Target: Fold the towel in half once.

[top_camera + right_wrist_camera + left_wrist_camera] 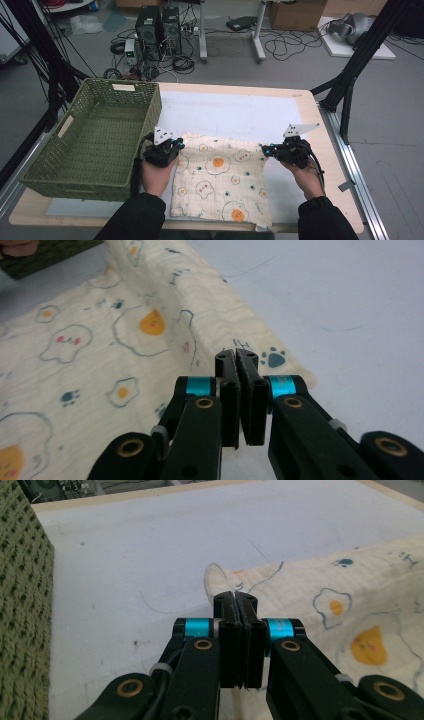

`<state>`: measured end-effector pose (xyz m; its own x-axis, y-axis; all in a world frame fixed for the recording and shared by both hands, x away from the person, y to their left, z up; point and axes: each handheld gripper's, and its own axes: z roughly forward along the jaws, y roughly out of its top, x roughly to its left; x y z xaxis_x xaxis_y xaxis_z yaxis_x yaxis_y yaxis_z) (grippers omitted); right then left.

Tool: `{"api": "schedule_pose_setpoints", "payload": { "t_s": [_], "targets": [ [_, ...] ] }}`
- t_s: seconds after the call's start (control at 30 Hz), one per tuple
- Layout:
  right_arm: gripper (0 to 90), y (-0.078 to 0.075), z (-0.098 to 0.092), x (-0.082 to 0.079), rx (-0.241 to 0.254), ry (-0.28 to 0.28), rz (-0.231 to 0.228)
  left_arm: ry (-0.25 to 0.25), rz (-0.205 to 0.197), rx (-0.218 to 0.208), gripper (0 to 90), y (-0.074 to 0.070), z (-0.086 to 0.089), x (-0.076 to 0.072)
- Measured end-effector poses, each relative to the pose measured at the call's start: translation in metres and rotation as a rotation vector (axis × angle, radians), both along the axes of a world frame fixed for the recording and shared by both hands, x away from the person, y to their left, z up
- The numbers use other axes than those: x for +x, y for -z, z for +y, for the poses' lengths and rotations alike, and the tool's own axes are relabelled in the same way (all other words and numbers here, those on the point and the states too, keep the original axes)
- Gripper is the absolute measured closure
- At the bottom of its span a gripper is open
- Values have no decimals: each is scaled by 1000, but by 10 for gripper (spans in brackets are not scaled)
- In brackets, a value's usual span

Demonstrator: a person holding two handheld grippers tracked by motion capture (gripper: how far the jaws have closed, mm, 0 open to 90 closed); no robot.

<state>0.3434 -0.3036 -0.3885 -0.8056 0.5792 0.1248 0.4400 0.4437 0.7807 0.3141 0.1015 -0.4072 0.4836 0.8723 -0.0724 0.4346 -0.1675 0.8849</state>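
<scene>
While the cloth [220, 177] lies on the counter [310, 107], the left hand-held gripper [178, 144] pinches its far left corner. The right hand-held gripper [265, 148] is clamped on the far right corner, beside 1 basket [95, 145].

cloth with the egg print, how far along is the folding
Done: both far corners are gripped. The left gripper and the right gripper are each shut on a far corner of the cloth, and that edge is lifted off the table. In hand: the first fold. Left: all folding, perhaps then moving it into the green basket, which holds nothing.
</scene>
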Motion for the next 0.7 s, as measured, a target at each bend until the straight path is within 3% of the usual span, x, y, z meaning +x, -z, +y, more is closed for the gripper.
{"api": "schedule_pose_setpoints", "payload": {
  "t_s": [0.17, 0.4, 0.57, 0.7],
  "targets": [
    [884, 2, -1, -22, 2, -38, 4, 44, -16, 3, 882, 5, 1, -28],
    [884, 8, 0, -50, -7, -85, 1, 69, -7, 40, 882, 11, 10, -52],
    [883, 14, 3, -65, -12, -115, 24, 102, 7, 66, 881, 10, 11, -66],
    [879, 21, 8, -77, -48, -144, 46, 130, 46, 88, 872, 16, 14, -76]
  ]
}}
